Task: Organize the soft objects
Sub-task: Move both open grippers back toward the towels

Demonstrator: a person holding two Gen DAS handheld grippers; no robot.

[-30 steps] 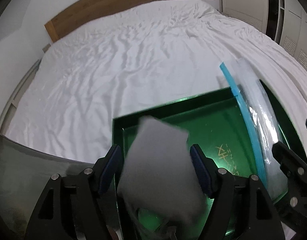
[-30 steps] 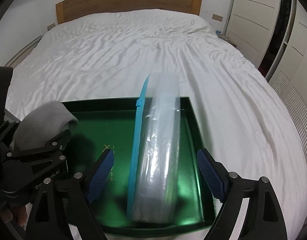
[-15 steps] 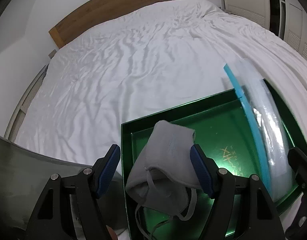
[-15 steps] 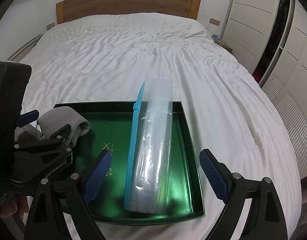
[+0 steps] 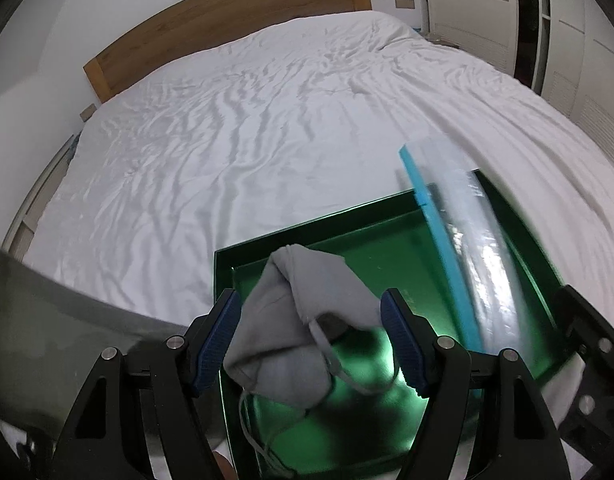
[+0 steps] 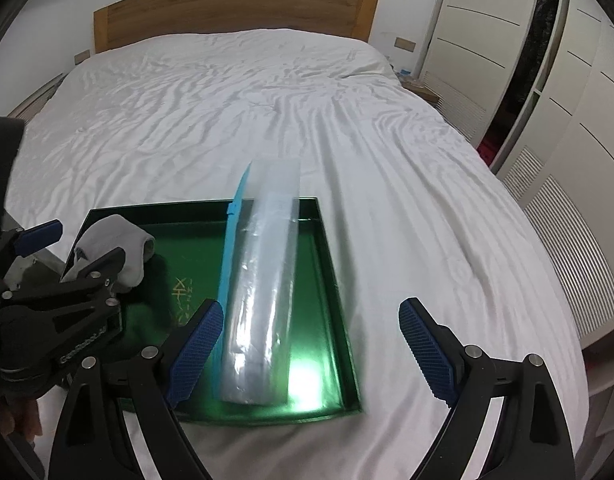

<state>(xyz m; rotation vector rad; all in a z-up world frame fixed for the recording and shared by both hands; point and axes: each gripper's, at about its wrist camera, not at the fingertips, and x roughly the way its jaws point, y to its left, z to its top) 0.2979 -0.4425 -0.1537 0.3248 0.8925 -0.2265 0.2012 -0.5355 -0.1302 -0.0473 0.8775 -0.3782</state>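
Since half a second ago the mask (image 5: 295, 320) has bunched and turned between the left gripper's (image 5: 311, 340) blue pads (image 5: 217, 332), one grey fold now peaking toward the bed and its ear loops trailing below. It sits at the tray's (image 5: 387, 248) near left corner; whether it rests on the green floor or hangs just above cannot be told. The left gripper's jaws stand spread, and the pads do not appear to pinch the cloth. From the right wrist view the mask (image 6: 119, 240) shows behind the left gripper (image 6: 59, 264). A clear bag (image 6: 267, 280) with a blue strip lies lengthwise in the tray's right half, its far end jutting over the rim. The right gripper (image 6: 307, 344) hangs released over the tray's near edge, grasping nothing. White bedding (image 6: 287, 112) surrounds the tray.
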